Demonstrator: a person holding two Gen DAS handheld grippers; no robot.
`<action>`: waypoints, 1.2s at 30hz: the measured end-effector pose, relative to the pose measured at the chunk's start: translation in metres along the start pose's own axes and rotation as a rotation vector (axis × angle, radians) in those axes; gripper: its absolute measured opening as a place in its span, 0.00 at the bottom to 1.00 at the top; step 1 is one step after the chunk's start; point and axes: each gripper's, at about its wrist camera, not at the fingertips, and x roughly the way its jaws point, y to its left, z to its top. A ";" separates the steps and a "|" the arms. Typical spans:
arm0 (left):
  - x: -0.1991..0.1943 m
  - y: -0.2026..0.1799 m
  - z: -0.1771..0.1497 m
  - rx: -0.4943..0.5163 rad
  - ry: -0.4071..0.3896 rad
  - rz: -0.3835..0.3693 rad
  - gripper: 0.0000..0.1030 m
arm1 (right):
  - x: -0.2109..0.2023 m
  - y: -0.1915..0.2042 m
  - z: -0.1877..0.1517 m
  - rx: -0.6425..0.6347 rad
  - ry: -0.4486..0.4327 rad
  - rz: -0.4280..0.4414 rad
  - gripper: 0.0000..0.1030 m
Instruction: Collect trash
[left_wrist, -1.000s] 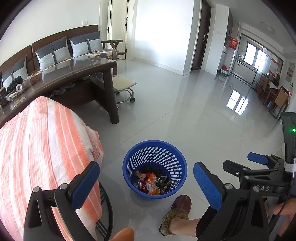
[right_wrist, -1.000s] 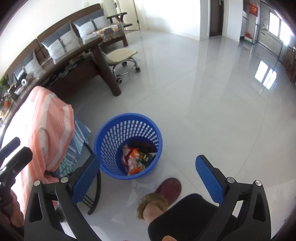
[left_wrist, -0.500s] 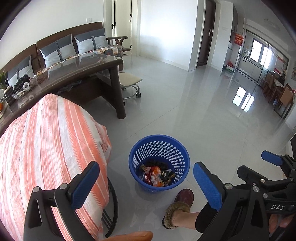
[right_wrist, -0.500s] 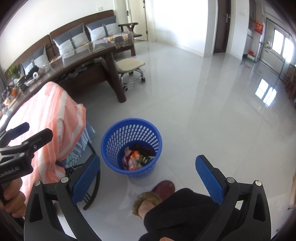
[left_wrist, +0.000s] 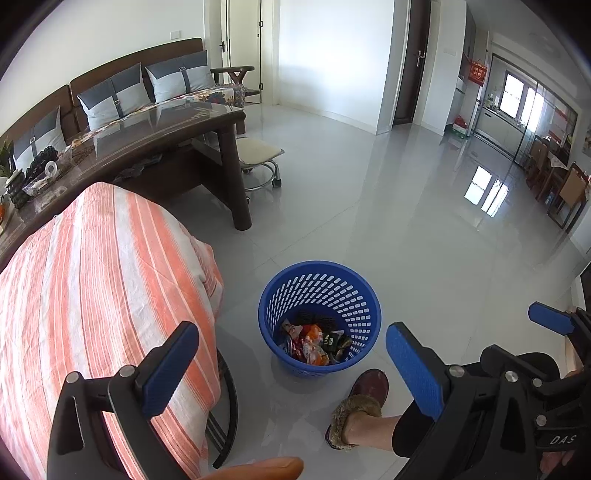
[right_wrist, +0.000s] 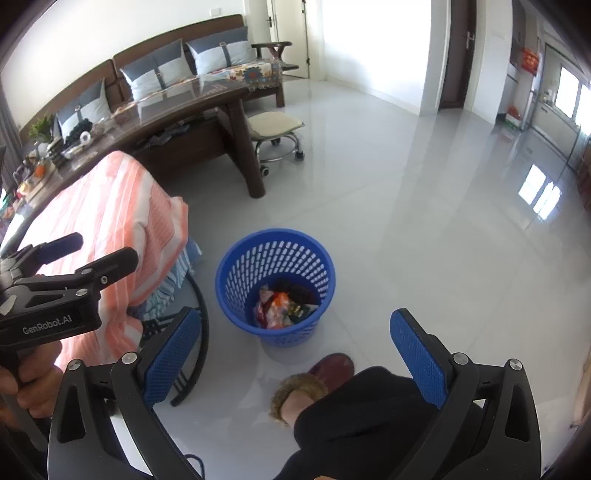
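A blue perforated trash basket (left_wrist: 320, 291) stands on the pale tiled floor, also in the right wrist view (right_wrist: 275, 258). Crumpled wrappers (left_wrist: 314, 343) lie in its bottom, also in the right wrist view (right_wrist: 284, 308). My left gripper (left_wrist: 291, 369) is open and empty, high above the floor in front of the basket. My right gripper (right_wrist: 295, 354) is open and empty at a similar height. The right gripper also shows at the right edge of the left wrist view (left_wrist: 550, 321), and the left gripper at the left edge of the right wrist view (right_wrist: 66, 251).
A chair draped in an orange-striped cloth (left_wrist: 92, 280) stands left of the basket. A dark wooden desk (left_wrist: 166, 129) with clutter, a rolling stool (left_wrist: 258, 151) and a sofa (left_wrist: 110, 88) lie beyond. A slippered foot (left_wrist: 358, 406) stands just in front of the basket.
Both grippers have risen and drawn back from the basket, which now looks smaller and further off. Both stay open and empty.
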 end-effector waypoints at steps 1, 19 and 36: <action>0.000 0.000 0.000 0.000 0.001 0.000 1.00 | 0.000 0.000 0.000 0.001 0.003 0.002 0.99; 0.001 0.001 0.000 0.001 0.007 0.002 1.00 | 0.001 0.005 -0.006 0.008 0.027 0.028 0.99; 0.004 0.001 -0.001 0.001 0.016 0.009 1.00 | -0.001 0.004 -0.004 0.018 0.043 0.038 0.99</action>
